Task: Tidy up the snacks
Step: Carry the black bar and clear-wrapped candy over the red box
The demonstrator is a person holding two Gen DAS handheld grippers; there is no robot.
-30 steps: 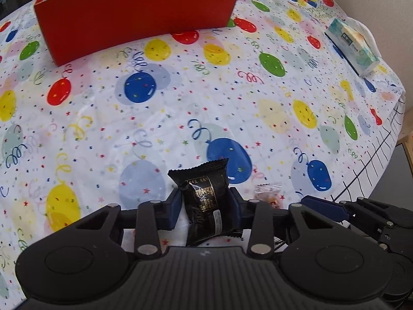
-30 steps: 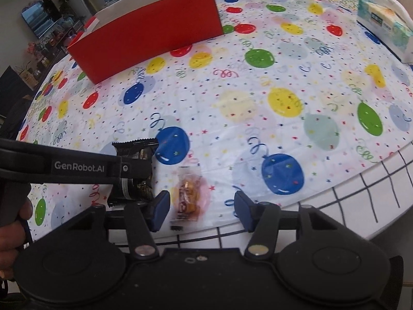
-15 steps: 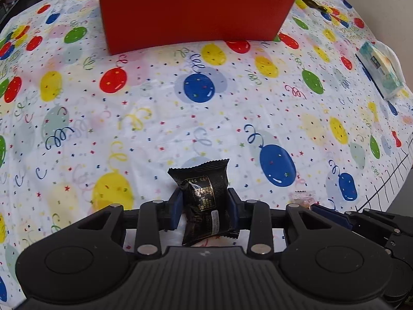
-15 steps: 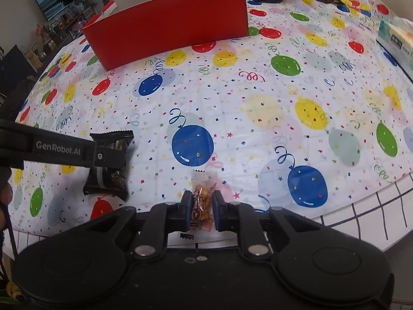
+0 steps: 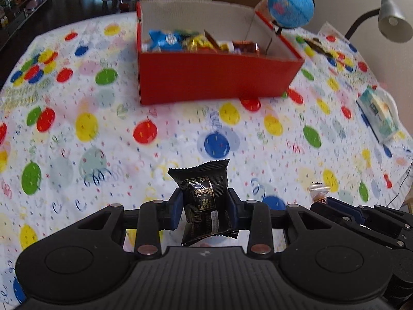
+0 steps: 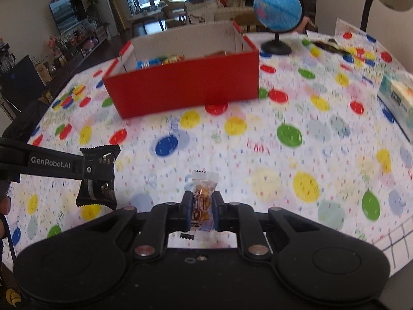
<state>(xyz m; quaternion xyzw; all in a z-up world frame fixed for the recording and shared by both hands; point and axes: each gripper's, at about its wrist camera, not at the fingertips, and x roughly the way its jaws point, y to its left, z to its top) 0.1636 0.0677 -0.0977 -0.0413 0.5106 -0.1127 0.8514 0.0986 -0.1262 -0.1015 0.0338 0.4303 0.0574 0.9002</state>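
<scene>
Both grippers are loaded right now. The left gripper (image 5: 204, 208) is pinching a black pack (image 5: 205, 201) across its middle, and the right gripper (image 6: 202, 210) has its pads pressed tight on a small clear candy (image 6: 202, 201) with something orange inside. Both snacks hang off the tablecloth (image 5: 116, 142), clear of it, with the left gripper showing up just to the left of the right one in the right wrist view.

Looks to me like the carry step: pickups are done, drop-off isn't. The red box (image 5: 214, 77) sits well ahead of both grippers, its near wall facing them, and it already has a bunch of wrappers inside, piled toward the left and middle. Next move, I'd guess, is getting each snack forward and up over that near wall, then letting go once it's above the opening. The wall is tall, so coming in low would bump it.

Other stuff: a globe (image 6: 277, 7) just behind the box's far right corner, a lamp (image 5: 392, 20) further right, and a tissue pack (image 5: 378, 115) off to the right by the table edge. Nothing sits on the cloth between the grippers and the box, so the path's open. Only real worry is the two grippers crowding each other over the box.
</scene>
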